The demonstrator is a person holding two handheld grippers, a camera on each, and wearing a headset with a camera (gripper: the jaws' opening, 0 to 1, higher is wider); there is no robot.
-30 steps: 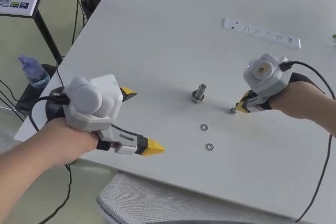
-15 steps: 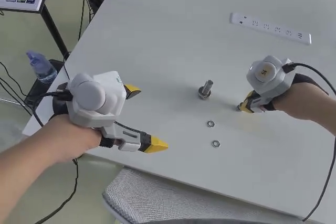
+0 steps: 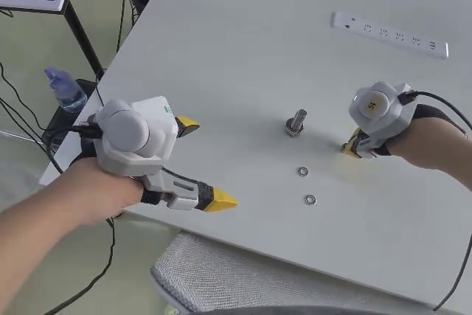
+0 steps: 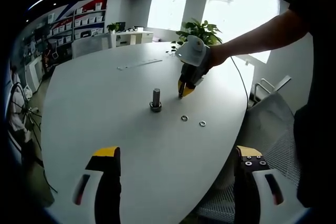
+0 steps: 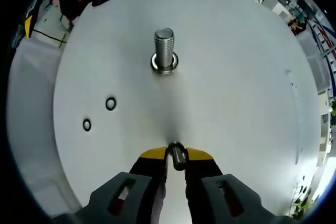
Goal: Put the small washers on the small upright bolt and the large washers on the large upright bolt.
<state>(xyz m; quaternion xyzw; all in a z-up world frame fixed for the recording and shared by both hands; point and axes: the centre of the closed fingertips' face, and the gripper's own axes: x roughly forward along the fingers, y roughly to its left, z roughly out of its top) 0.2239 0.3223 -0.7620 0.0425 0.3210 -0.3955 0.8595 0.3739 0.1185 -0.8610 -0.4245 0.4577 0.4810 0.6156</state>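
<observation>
The right tongs (image 5: 176, 152) have closed onto the small bolt (image 5: 178, 157), which stood clear of their tips before.

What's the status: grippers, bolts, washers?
Left gripper open, at white table's near edge. Right gripper shut on small steel bolt. Two small steel washers loose near large threaded steel bolt. Nothing in the way.

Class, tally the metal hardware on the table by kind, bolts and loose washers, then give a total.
Bolts: 2, the large bolt and the small bolt between the right tongs.
Loose washers: 2.
Total: 4.
</observation>
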